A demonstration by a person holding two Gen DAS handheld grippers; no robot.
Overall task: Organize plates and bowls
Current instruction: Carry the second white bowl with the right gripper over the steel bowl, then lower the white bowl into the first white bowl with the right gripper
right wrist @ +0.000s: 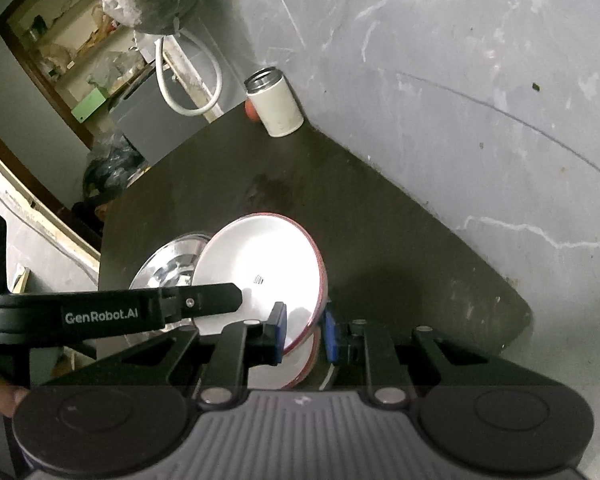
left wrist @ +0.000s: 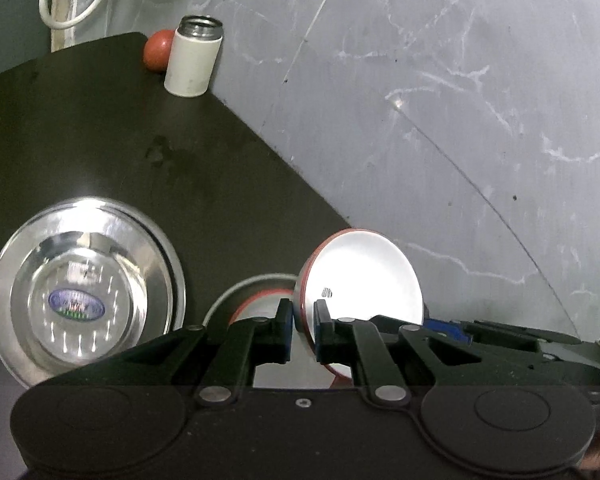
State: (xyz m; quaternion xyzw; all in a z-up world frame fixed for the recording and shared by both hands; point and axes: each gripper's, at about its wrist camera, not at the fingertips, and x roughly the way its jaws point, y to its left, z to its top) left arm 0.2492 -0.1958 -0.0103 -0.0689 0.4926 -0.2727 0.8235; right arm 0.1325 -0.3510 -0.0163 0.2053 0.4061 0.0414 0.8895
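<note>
A white bowl with a red rim (left wrist: 364, 276) (right wrist: 256, 260) hangs tilted over the dark table. My left gripper (left wrist: 304, 320) is shut on its near rim; in the right wrist view it reaches in from the left (right wrist: 236, 292). My right gripper (right wrist: 304, 332) straddles the opposite rim, with a small gap showing at its right pad (right wrist: 331, 336). That blue pad (left wrist: 448, 326) also shows beside the bowl in the left wrist view. A second red-rimmed bowl (left wrist: 260, 300) (right wrist: 300, 368) lies underneath, on something with a steel rim (left wrist: 236, 286). A steel plate (left wrist: 86, 296) (right wrist: 168, 260) sits to the left.
A white flask with a steel mouth (left wrist: 194, 60) (right wrist: 276, 108) and a red ball (left wrist: 158, 50) stand at the table's far corner. The table (left wrist: 100, 140) ends at an angled edge over a grey marble floor (left wrist: 460, 120). A white hose (right wrist: 188, 80) and clutter lie beyond.
</note>
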